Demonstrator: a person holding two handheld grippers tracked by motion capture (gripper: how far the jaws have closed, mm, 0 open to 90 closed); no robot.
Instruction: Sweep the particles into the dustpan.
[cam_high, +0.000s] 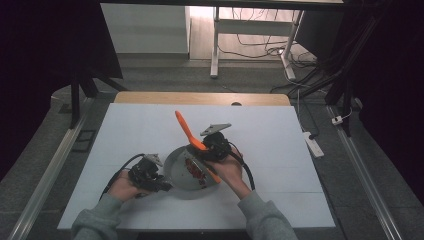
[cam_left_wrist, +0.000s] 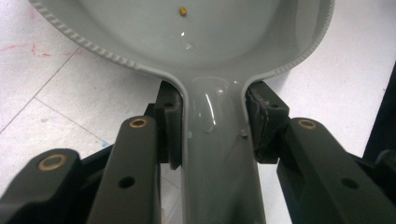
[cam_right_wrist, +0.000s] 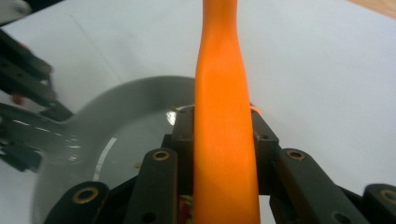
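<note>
The grey pan (cam_high: 182, 172) sits on the white table (cam_high: 280, 150), near the person's edge and about midway across, with some reddish food (cam_high: 195, 170) lying in its right half. Its handle (cam_left_wrist: 219, 154) points toward the person's left and is clamped between the jaws of the left hand-held gripper (cam_high: 160, 184), whose pads press on both sides of it just behind the bowl. A small yellowish crumb (cam_left_wrist: 183, 10) lies on the pan's floor.

An orange spatula (cam_high: 192, 137) slants over the pan: its handle rises up and away toward the far side of the table, while its lower end reaches down over the food. The right hand-held gripper (cam_high: 207, 150) is closed on the spatula's handle (cam_right_wrist: 224, 154), which runs straight up between the jaws.

The step in hand looks like stirring or turning the food, with the left side steadying the pan. The next move probably calls for sliding the blade under the food while the pan stays pinned, keeping the sweep shallow so nothing goes over the rim.
</note>
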